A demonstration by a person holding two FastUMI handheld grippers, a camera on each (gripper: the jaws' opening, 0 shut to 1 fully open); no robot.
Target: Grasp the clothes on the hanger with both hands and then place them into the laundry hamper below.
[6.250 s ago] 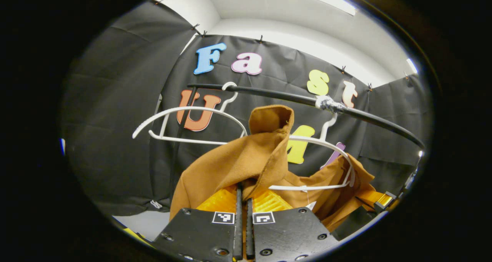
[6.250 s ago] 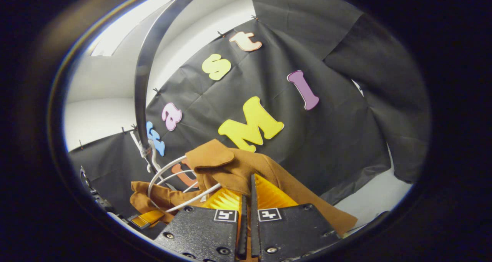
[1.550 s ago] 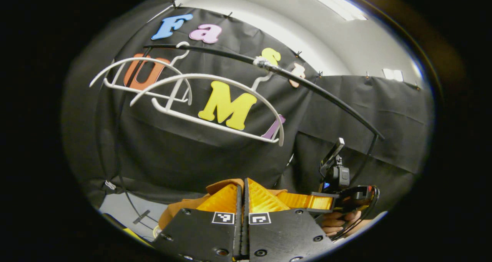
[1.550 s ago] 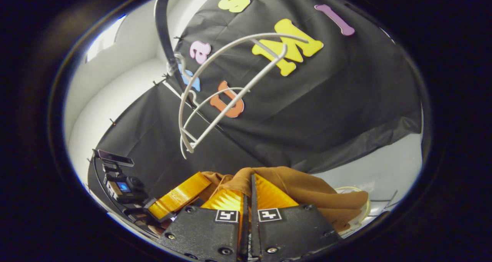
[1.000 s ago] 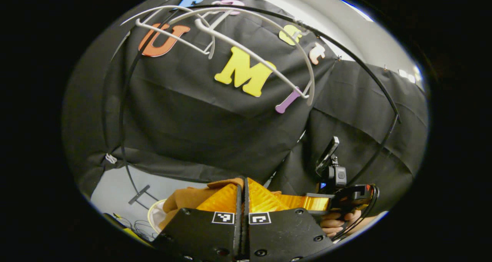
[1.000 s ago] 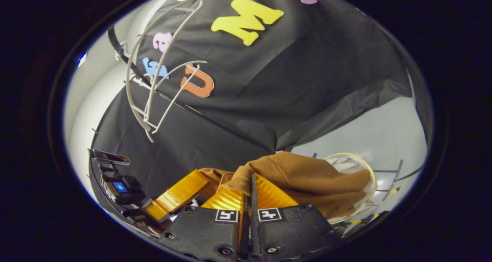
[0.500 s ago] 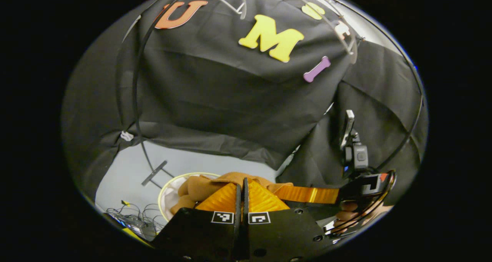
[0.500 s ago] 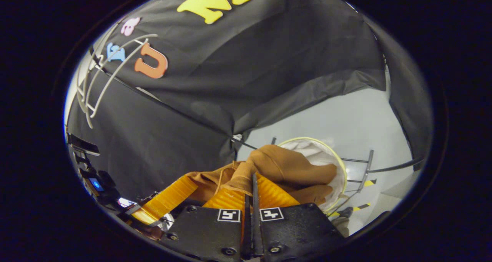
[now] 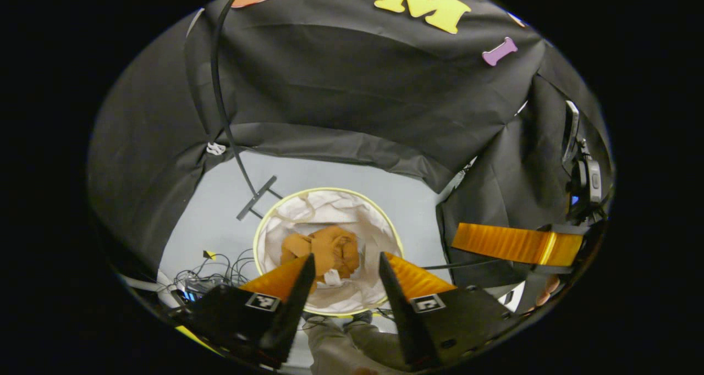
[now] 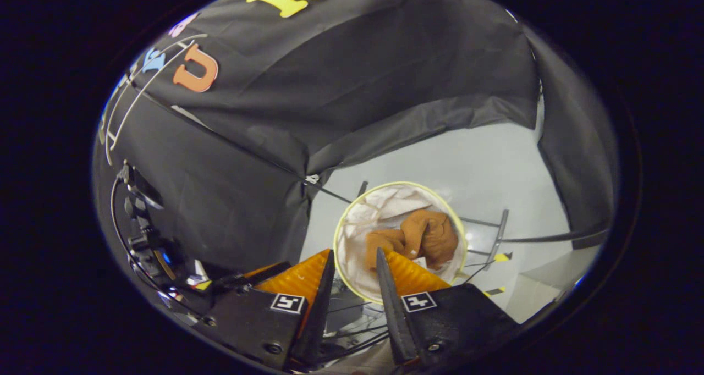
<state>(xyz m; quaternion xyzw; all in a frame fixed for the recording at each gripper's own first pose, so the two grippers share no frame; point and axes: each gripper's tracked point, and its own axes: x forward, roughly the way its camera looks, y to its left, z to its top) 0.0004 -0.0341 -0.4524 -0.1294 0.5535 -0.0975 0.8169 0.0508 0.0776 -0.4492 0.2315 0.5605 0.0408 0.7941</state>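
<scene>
Both spread wide and empty: left gripper point(image 9: 341, 265), right gripper point(image 10: 352, 259). Brown garment point(image 9: 324, 251) bunched inside laundry hamper point(image 9: 264, 226); risks snagging a finger on the rim during withdrawal.

clothes point(image 9: 323, 249) in hamper point(image 9: 264, 232), seemingly bunched

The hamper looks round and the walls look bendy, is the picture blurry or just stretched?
Left gripper view: stretched by the fisheye lens, not blurry; the hamper rim and clothes are sharp, evenly lit. Right gripper view: same bending toward the edges; hamper crisp, no glare.
</scene>
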